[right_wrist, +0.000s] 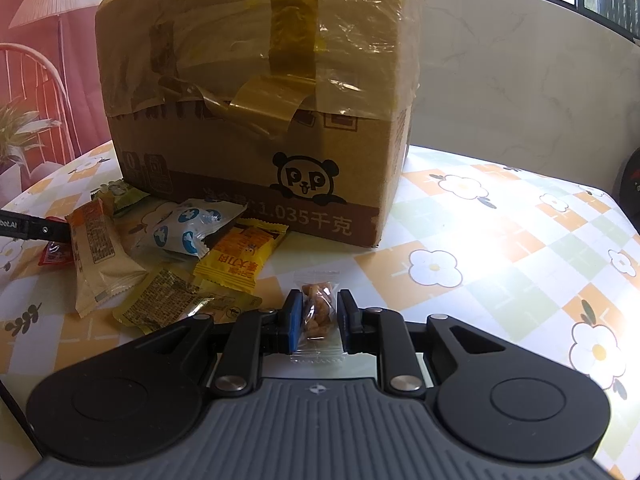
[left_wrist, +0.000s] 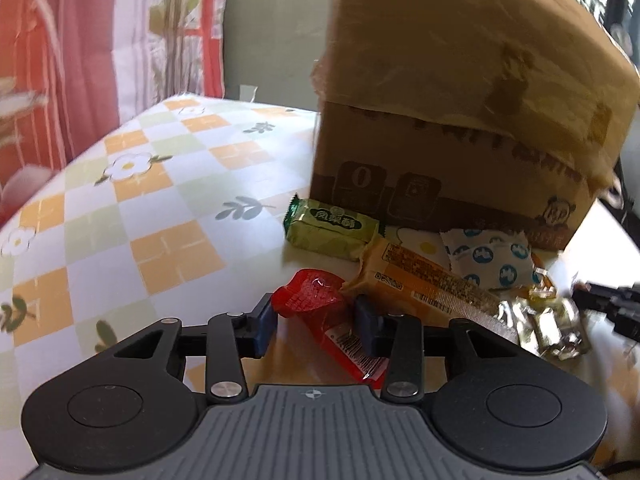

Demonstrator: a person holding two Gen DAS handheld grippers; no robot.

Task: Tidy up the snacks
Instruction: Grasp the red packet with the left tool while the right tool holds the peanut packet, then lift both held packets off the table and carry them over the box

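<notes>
Left claw (left_wrist: 316, 322): blue pads pinching a red snack packet (left_wrist: 320, 300) at its upper half, lower end trailing toward the camera over the desk (left_wrist: 160, 200).
Right claw (right_wrist: 319, 322): pads pressed against a small clear nut packet (right_wrist: 317, 312), held upright between them.
Remaining snacks heaped at the foot of the taped cardboard box (right_wrist: 260, 92): green bar (left_wrist: 332, 228), orange bar (left_wrist: 416, 276), blue-dotted white pouch (right_wrist: 188, 228), yellow packet (right_wrist: 240, 256).
Checked floral cloth on desk.
</notes>
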